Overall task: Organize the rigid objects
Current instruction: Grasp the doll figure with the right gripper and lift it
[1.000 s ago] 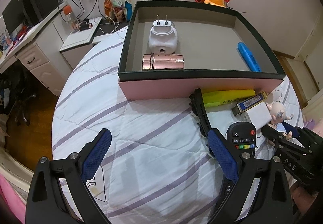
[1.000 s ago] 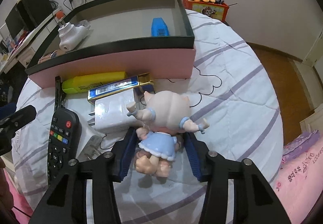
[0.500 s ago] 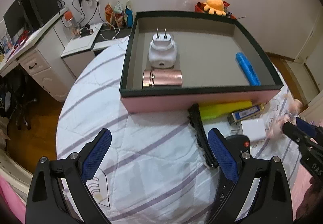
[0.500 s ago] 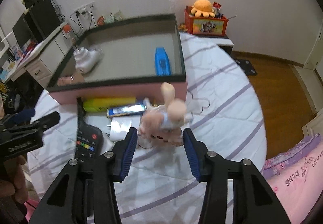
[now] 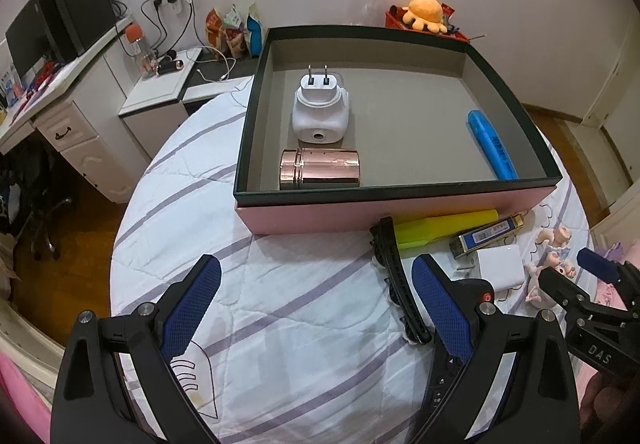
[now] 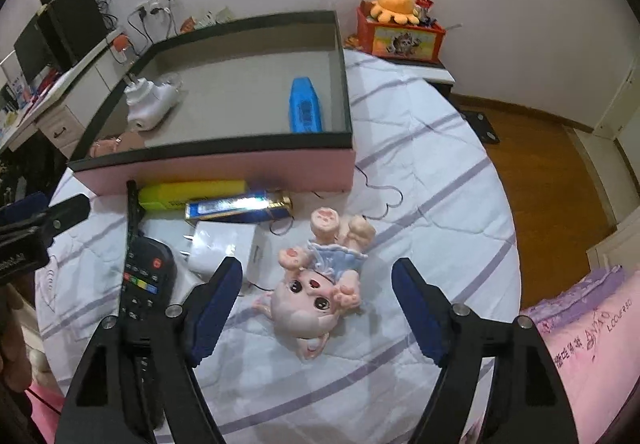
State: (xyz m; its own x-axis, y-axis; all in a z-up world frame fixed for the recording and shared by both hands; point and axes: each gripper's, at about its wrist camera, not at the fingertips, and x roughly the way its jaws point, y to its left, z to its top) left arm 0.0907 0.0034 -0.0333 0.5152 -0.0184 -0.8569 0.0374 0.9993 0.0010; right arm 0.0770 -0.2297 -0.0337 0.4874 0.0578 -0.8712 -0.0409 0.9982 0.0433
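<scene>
Pink-faced doll (image 6: 316,284) is lying on the striped bedspread (image 6: 420,172), untouched between the right gripper's (image 6: 316,308) opening jaws, just in front of the box (image 6: 216,168). Left gripper (image 5: 316,304) is hanging wide and empty.

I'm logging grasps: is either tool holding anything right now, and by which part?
Nothing is held. The right tool is opening, its pads clear of the doll lying on the bed. The left tool is open over bare bedding.
</scene>
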